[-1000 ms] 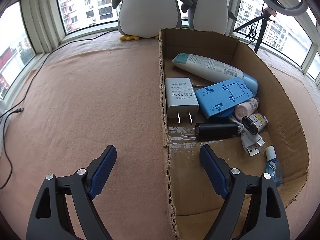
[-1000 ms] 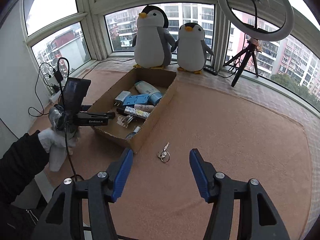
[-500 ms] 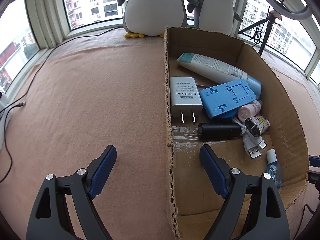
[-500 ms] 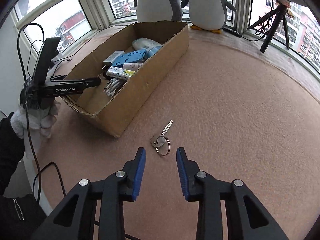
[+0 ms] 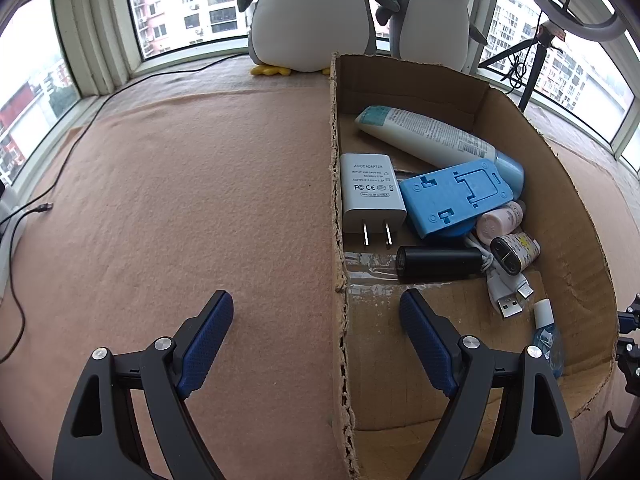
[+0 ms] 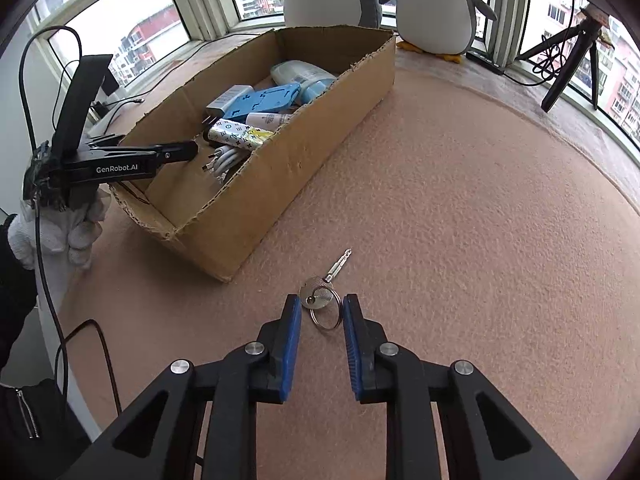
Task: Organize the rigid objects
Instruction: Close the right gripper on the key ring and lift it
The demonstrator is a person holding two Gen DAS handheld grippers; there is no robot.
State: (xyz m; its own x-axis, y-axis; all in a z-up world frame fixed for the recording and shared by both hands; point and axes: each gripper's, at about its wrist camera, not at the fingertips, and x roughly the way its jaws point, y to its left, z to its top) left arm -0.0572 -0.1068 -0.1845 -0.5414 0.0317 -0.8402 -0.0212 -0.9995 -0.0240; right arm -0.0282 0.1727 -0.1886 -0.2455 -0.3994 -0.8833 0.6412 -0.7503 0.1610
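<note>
The right gripper [image 6: 320,312] is hovering low over the pink felt surface [image 6: 460,220], its blue-padded fingers [image 6: 291,344] narrowed but not pressed together, sitting on either side of the ring of a key [image 6: 325,289]. The key is lying flat on the surface just beside the near corner of the cardboard box [image 6: 280,168], its blade pointing away from the gripper. Whether the pads are already touching the ring is hard to tell from this angle.

The left gripper [image 5: 316,308] is hanging spread wide and holding nothing, straddling the box's left wall [image 5: 338,240], one finger outside over the felt and the other inside above the box floor. A gloved hand [image 6: 68,224] is gripping its handle.

Inside the box are lying a white charger plug [image 5: 370,196], a blue plastic stand [image 5: 454,196], a white tube [image 5: 428,140], a black cylinder [image 5: 438,262], a white USB cable [image 5: 506,296] and a few small bottles. Two plush penguins [image 5: 312,12] are standing by the window behind the box.
</note>
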